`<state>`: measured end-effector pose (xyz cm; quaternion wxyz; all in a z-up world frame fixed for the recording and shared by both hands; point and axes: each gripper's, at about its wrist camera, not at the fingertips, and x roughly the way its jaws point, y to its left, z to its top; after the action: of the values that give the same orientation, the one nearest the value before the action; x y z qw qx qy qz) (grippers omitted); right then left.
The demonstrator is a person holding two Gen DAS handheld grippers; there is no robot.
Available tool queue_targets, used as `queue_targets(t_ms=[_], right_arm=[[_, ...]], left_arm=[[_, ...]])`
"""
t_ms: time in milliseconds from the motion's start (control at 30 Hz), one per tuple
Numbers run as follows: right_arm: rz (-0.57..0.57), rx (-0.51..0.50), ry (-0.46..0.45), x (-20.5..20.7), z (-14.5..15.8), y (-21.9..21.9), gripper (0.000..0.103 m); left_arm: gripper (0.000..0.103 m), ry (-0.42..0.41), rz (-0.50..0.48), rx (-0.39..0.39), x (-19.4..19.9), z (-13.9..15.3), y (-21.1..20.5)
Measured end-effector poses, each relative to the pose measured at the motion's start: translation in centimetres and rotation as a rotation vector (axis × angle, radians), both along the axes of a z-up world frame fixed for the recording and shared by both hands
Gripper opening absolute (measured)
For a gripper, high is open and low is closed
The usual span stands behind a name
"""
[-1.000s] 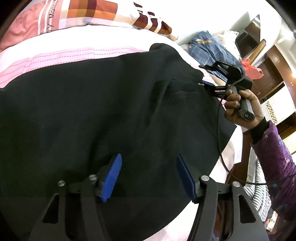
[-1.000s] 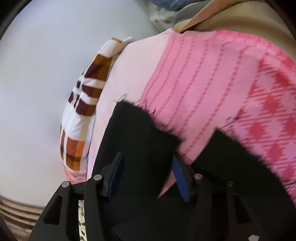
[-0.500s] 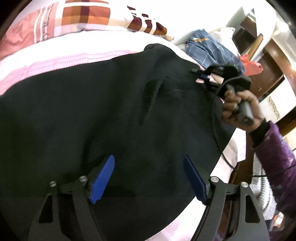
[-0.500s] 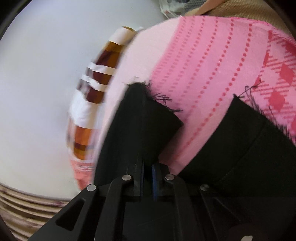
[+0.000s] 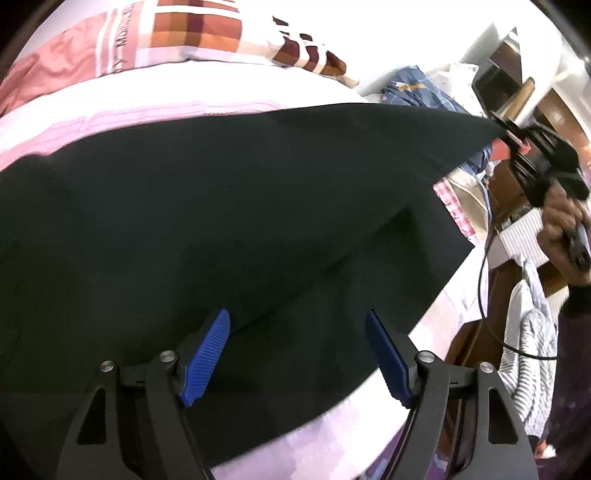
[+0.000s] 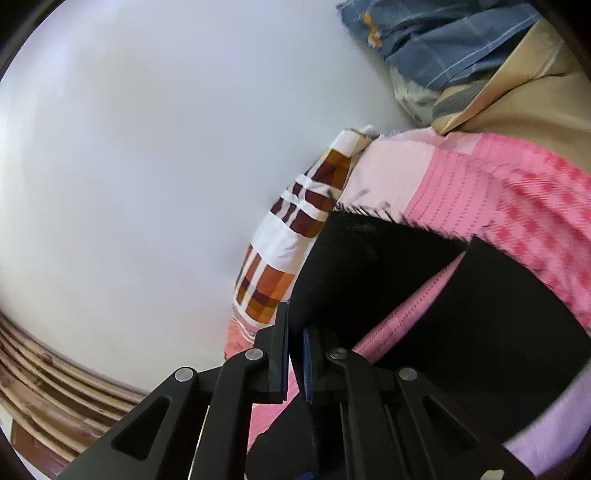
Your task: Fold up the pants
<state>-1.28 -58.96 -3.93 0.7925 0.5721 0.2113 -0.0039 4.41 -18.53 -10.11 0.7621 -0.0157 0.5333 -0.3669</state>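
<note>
Black pants point(image 5: 184, 221) lie spread across the pink bedsheet point(image 5: 110, 122) and fill most of the left wrist view. My left gripper point(image 5: 297, 358) hovers over their near part, open, with its blue pads point(image 5: 207, 358) apart and only flat cloth below them. At the far right, a hand point(image 5: 561, 225) holds my right gripper point(image 5: 504, 131), shut on a corner of the pants and lifting it into a taut point. In the right wrist view, the right gripper point(image 6: 295, 354) pinches the black pants point(image 6: 406, 277) by a frayed edge, raised off the sheet point(image 6: 517, 184).
A plaid pillow point(image 5: 207, 33) lies along the head of the bed against a white wall point(image 6: 147, 147). A blue checked garment point(image 5: 417, 88) is piled at the far corner. Beyond the bed's right edge are wooden furniture point(image 5: 476, 339) and a striped cloth point(image 5: 532, 332). A black cable point(image 5: 484, 295) hangs from the right gripper.
The right gripper closed on the pants' edge, then rose and swung to the right, pulling that corner up taut. The left gripper's jaws spread wider and it shifted slightly.
</note>
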Motion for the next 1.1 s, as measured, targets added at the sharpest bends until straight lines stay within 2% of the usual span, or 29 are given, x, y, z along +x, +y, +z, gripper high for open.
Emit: queue_targets(t_ms=[133, 200, 300, 333, 400, 467, 633, 767, 867, 933, 1000, 1100], right_arm=[[-0.058, -0.001, 0.059, -4.0, -1.0, -0.1, 0.007], [-0.098, 0.032, 0.123, -6.1, -3.7, -0.5, 0.007], [-0.131, 0.099, 0.257, -8.9, -9.4, -0.5, 0.007], [-0.133, 0.151, 0.306, -9.9, -11.9, -0.1, 0.007], [-0.122, 0.236, 0.339, -11.1, -15.2, 0.8, 0.007], [-0.124, 0.274, 0.329, -11.7, -16.2, 1.2, 0.007], [-0.127, 0.255, 0.266, -10.3, -13.8, 0.2, 0.007], [-0.090, 0.224, 0.143, -5.8, -8.9, -1.0, 0.007], [-0.034, 0.087, 0.028, -3.5, -3.0, -0.6, 0.006], [-0.034, -0.014, -0.020, -4.4, -0.6, -0.4, 0.005], [-0.048, -0.044, 0.002, -6.4, -1.1, -0.5, 0.004], [-0.088, 0.041, 0.183, -11.5, -7.7, -0.6, 0.004]], left_arm=[[0.076, 0.020, 0.017, -0.020, -0.8, 0.6, 1.4], [0.076, 0.018, 0.024, -0.024, -1.2, 0.9, 2.1], [0.076, 0.024, 0.044, -0.035, -1.5, 1.0, 3.1], [0.076, 0.022, 0.050, -0.028, -1.5, 1.0, 3.3], [0.076, 0.030, 0.060, -0.014, -1.4, 0.7, 3.8], [0.076, 0.033, 0.070, 0.001, -1.3, 0.4, 4.2], [0.076, 0.057, 0.088, 0.018, -0.6, -0.4, 5.1], [0.076, 0.054, 0.100, 0.034, 0.1, -1.1, 5.8], [0.076, 0.082, 0.131, -0.013, 0.5, -1.6, 7.1], [0.076, 0.093, 0.141, -0.014, 0.6, -1.7, 7.7], [0.076, 0.097, 0.131, -0.017, 0.4, -1.7, 8.2], [0.076, 0.095, 0.104, -0.010, 0.1, -1.7, 8.5]])
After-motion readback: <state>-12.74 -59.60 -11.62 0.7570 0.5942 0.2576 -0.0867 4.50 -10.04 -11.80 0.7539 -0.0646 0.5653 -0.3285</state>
